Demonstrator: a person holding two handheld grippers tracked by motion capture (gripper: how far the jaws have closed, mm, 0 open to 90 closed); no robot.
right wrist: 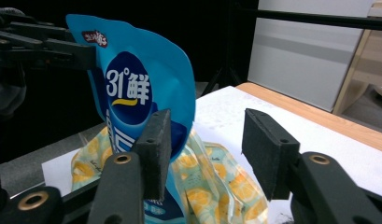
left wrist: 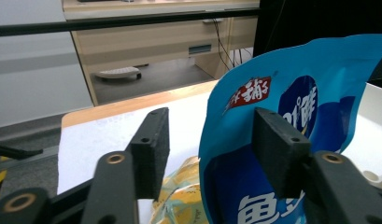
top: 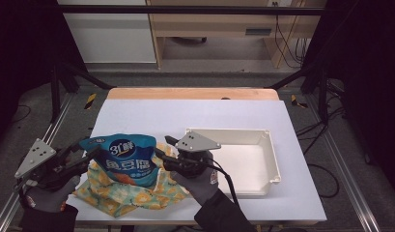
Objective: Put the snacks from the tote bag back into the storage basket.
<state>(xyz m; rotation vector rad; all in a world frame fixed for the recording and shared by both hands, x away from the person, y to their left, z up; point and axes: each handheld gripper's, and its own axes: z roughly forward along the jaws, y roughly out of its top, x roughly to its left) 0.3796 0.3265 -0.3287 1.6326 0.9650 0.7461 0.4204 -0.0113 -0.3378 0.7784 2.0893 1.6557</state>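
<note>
Blue pouch [top: 125, 162] marked "31°鲜"

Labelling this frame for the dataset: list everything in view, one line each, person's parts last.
blue plastic snack pouch with white lettering: 1, blue, standing near the table's front left, between the two grippers
yellow-and-green lemon-print bag: 1, crumpled under and around the pouch
shallow white rectangular plastic tray: 1, white, right of the pouch, empty
white table cover: 1, over a wooden tabletop
light wooden desk: 1, beyond the table on the floor
black frame bars: several, around the table
left gripper: 1, black with grey plate, fingers open, at the pouch's left edge
right gripper: 1, black with grey plate, fingers open, at the pouch's right edge
gloved hands: 2, grey gloves, dark sleeves, bottom of the high view
</note>
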